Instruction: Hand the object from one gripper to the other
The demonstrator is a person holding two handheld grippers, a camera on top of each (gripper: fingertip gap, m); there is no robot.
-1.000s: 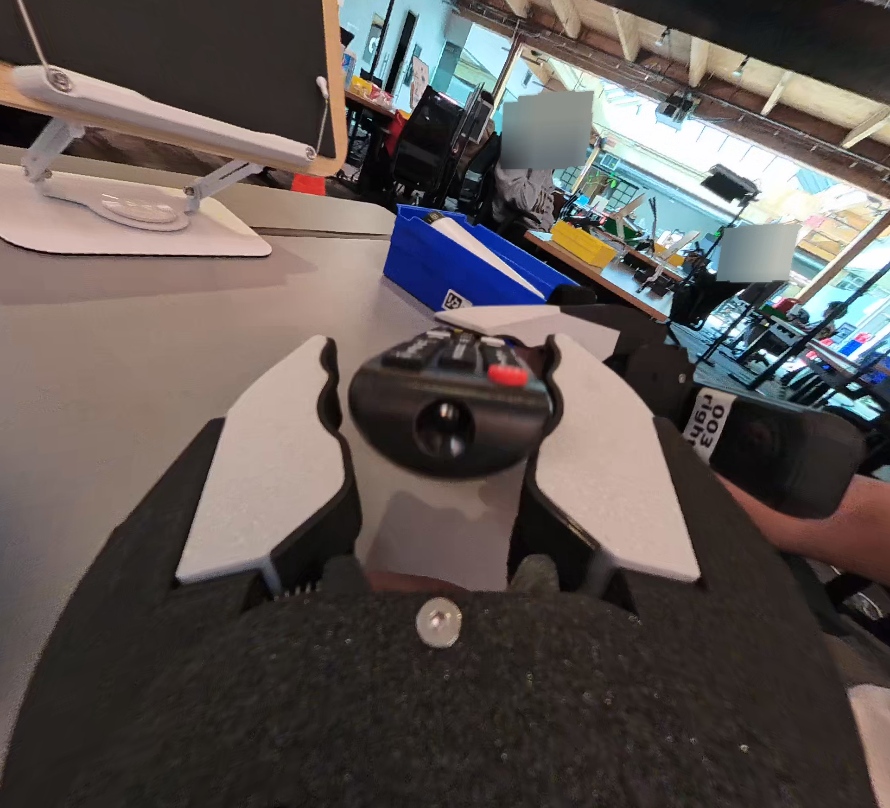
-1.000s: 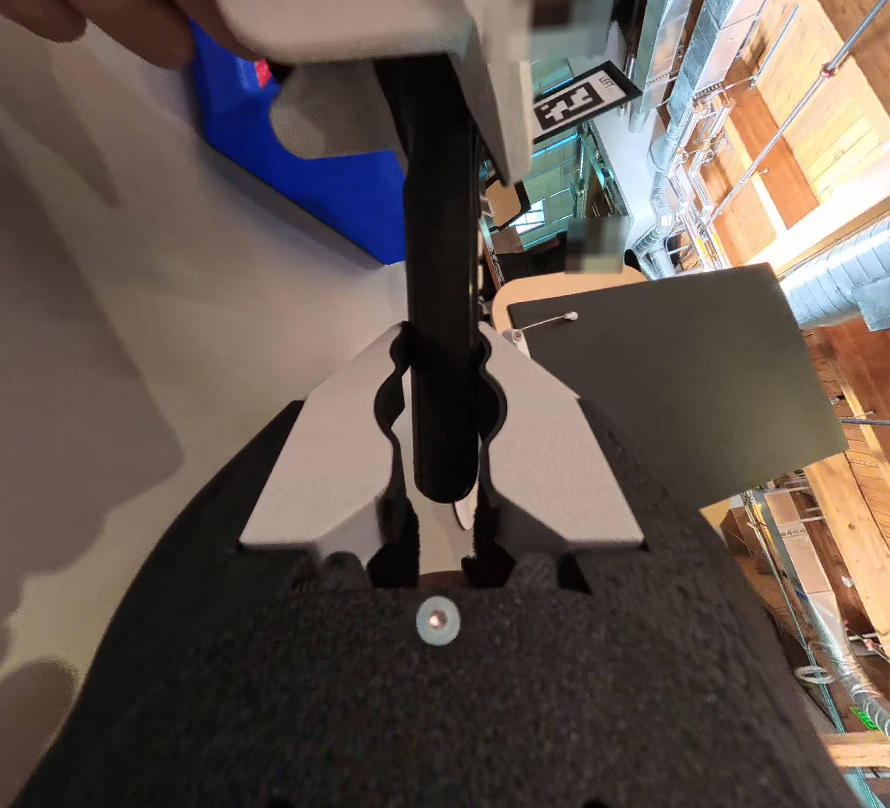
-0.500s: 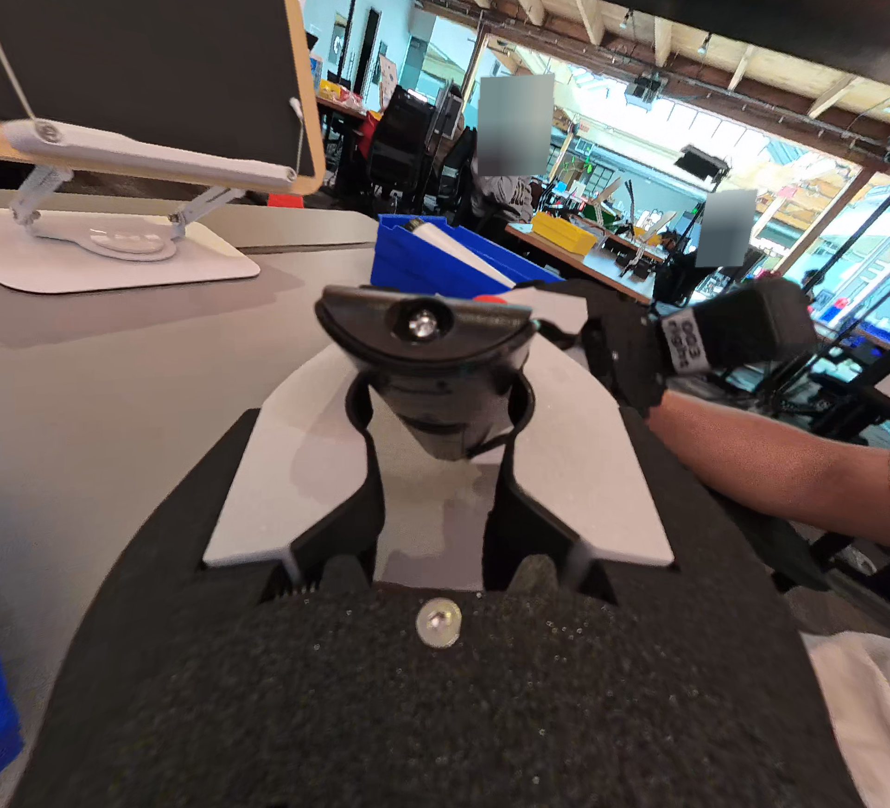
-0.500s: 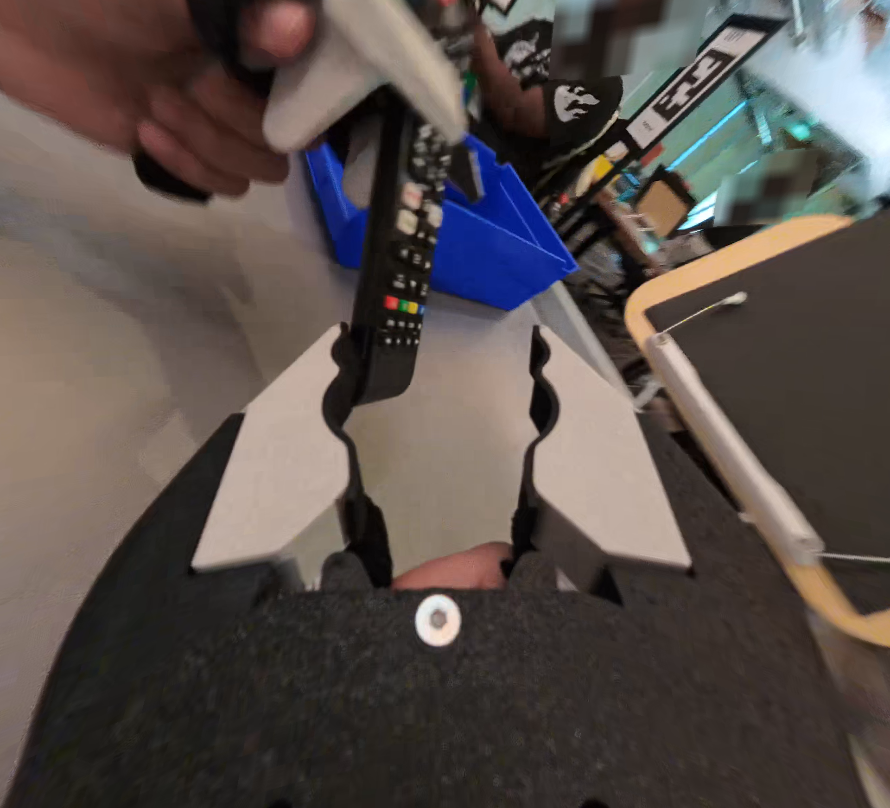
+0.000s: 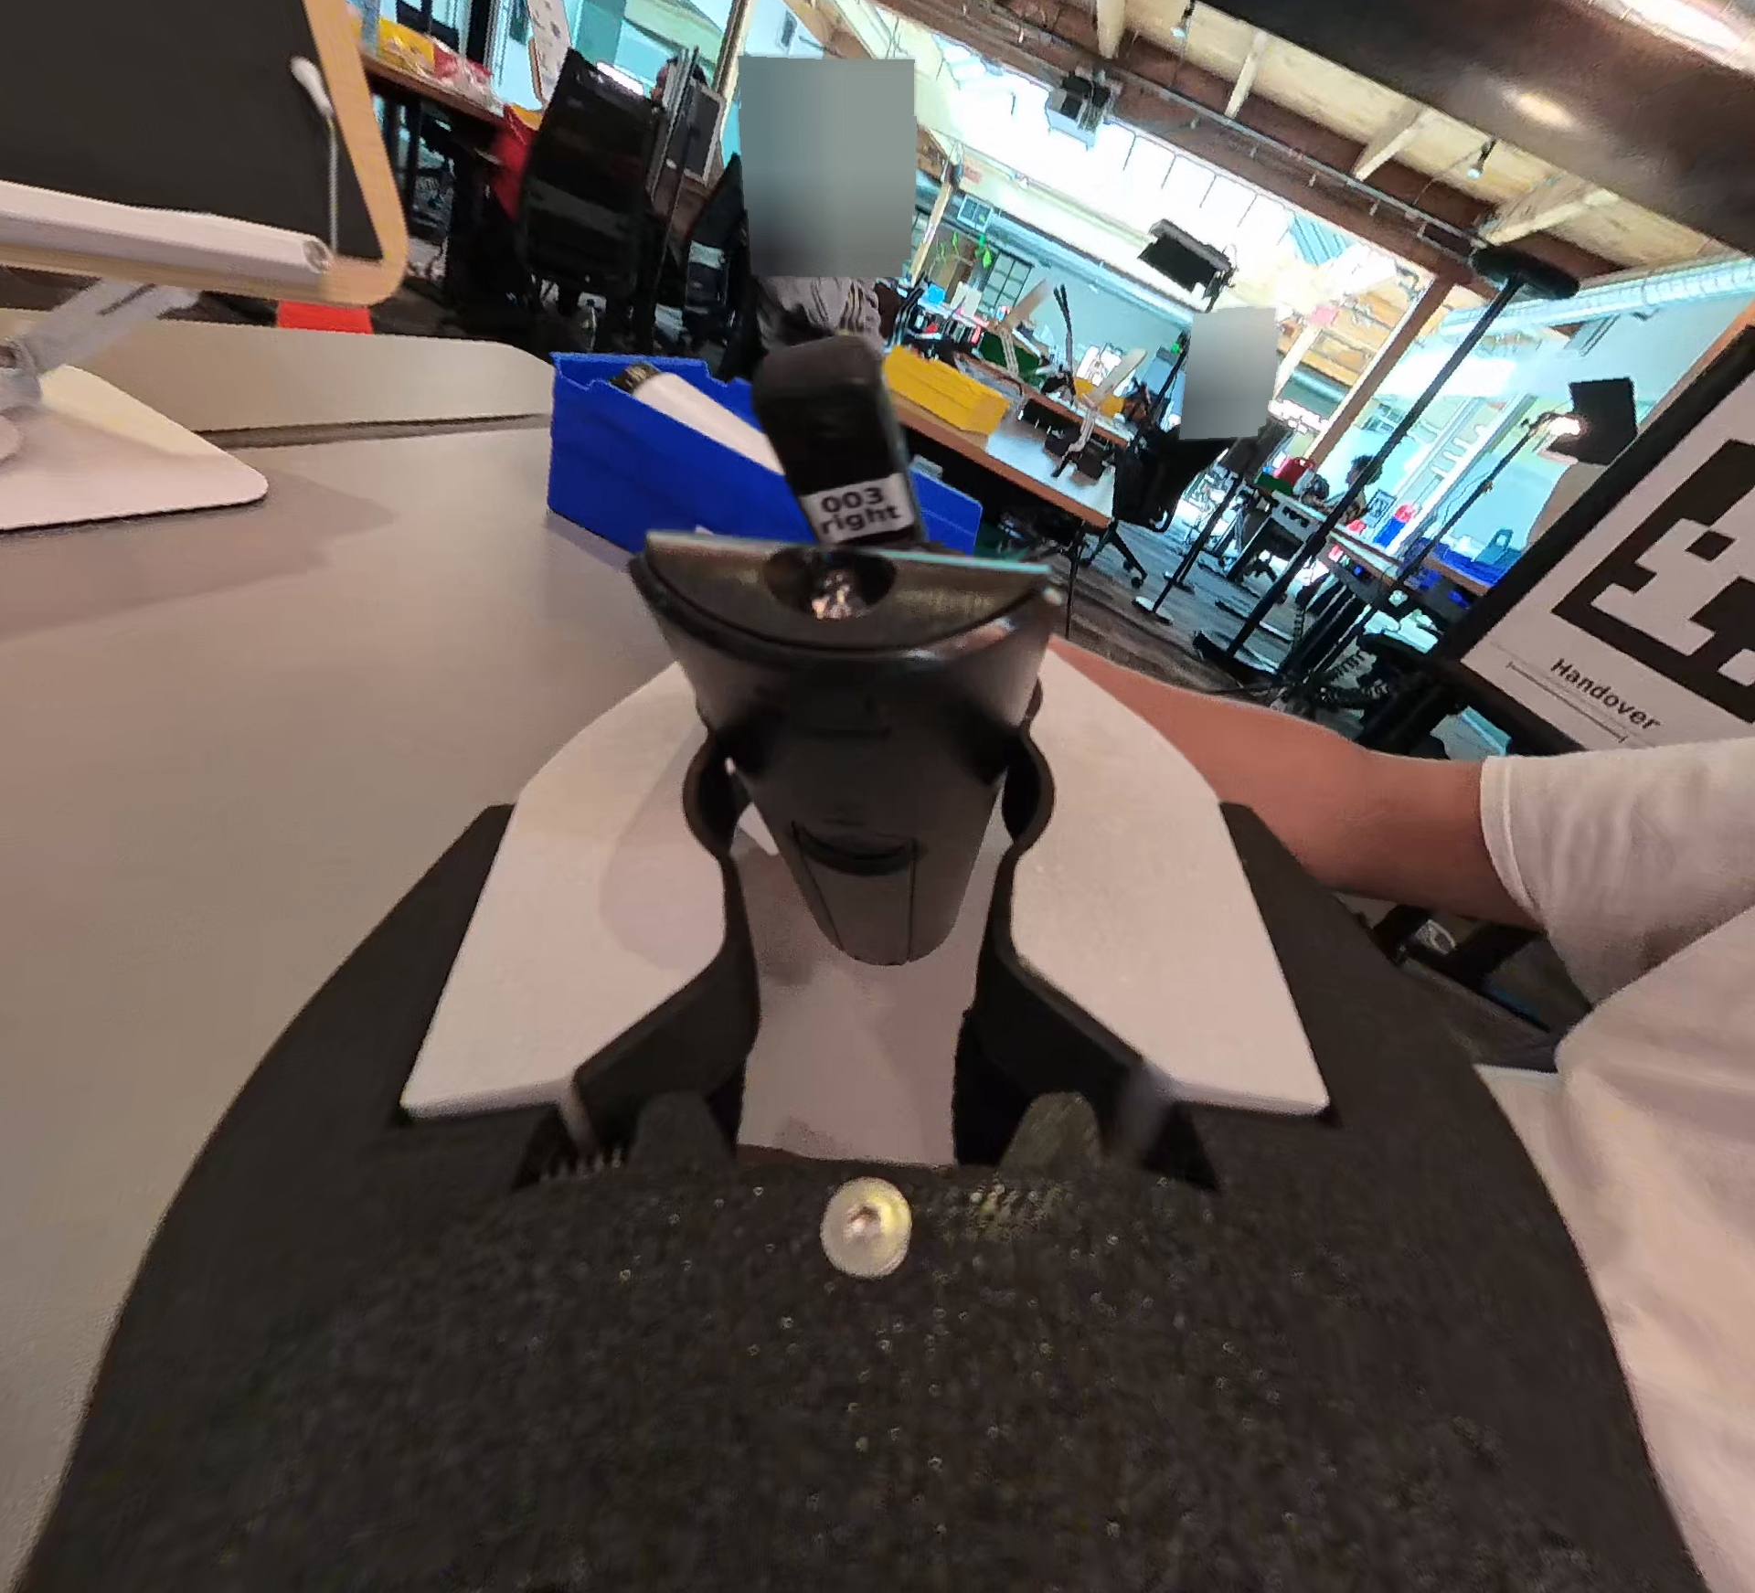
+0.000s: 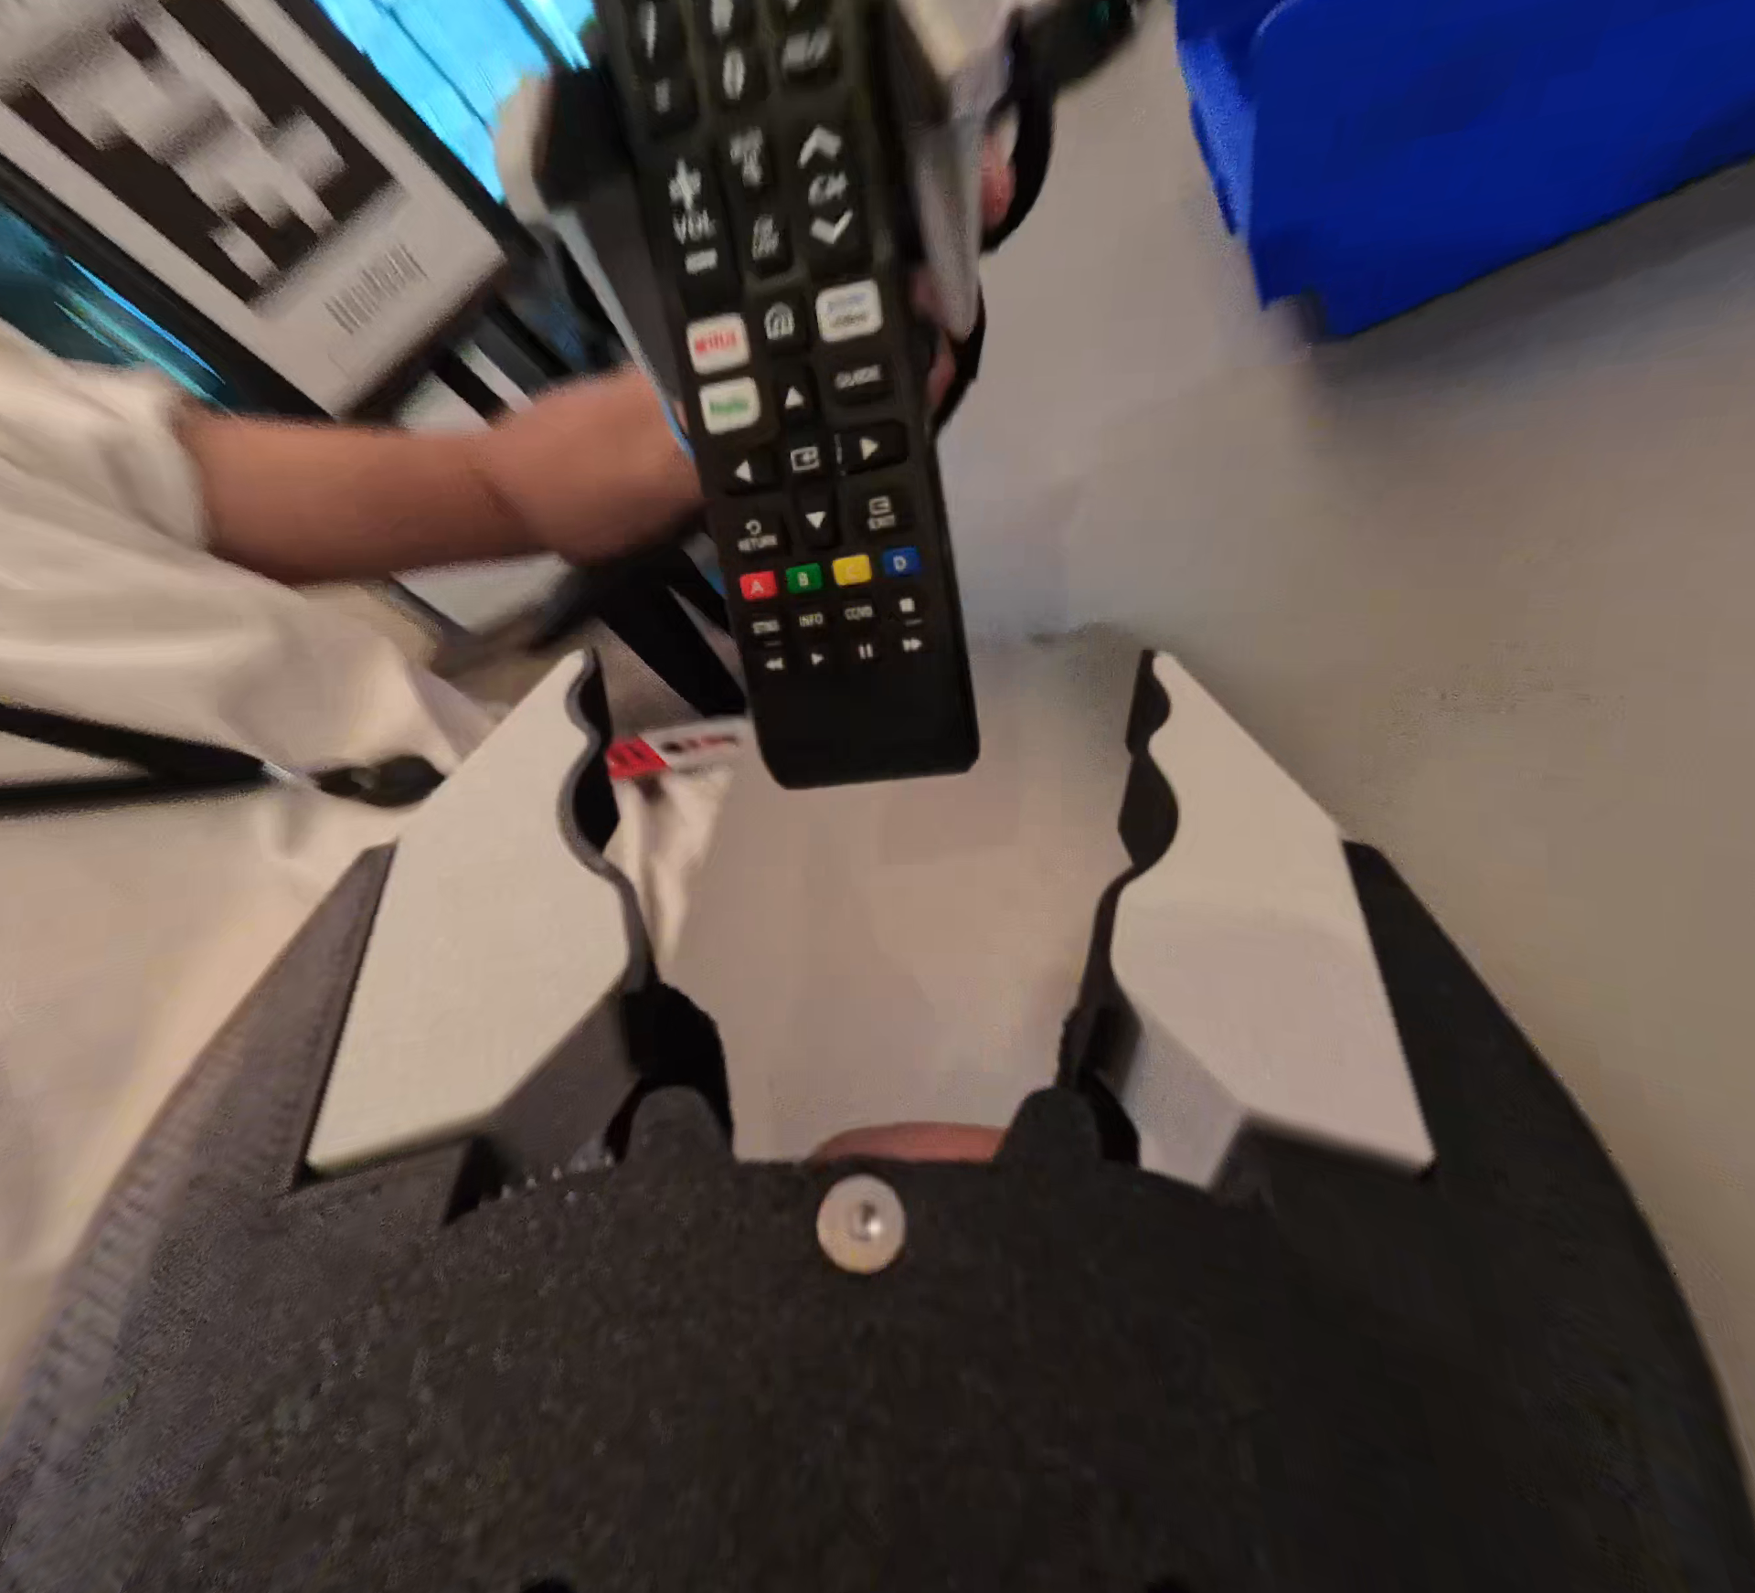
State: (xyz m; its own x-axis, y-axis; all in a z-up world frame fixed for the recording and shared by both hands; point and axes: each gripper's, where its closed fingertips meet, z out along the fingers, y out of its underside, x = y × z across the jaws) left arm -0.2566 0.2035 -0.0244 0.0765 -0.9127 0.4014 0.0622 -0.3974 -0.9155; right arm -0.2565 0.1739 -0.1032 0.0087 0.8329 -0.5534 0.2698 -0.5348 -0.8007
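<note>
Grey matte tabletop [image 6: 1424,598], bare around blue plastic bin [image 6: 1481,76]. Left gripper [image 5: 859,788] clamps long black button-faced remote control [image 6: 807,408]; right gripper [image 6: 864,750] fingers spread, remote's lower edge just clear between tips.

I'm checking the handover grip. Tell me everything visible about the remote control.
The remote control is a long, slim black plastic handset with rows of buttons, including red, green, yellow and blue ones. The left gripper clamps its sides. Its free end hangs just beyond the open right gripper, touching neither finger.
</note>
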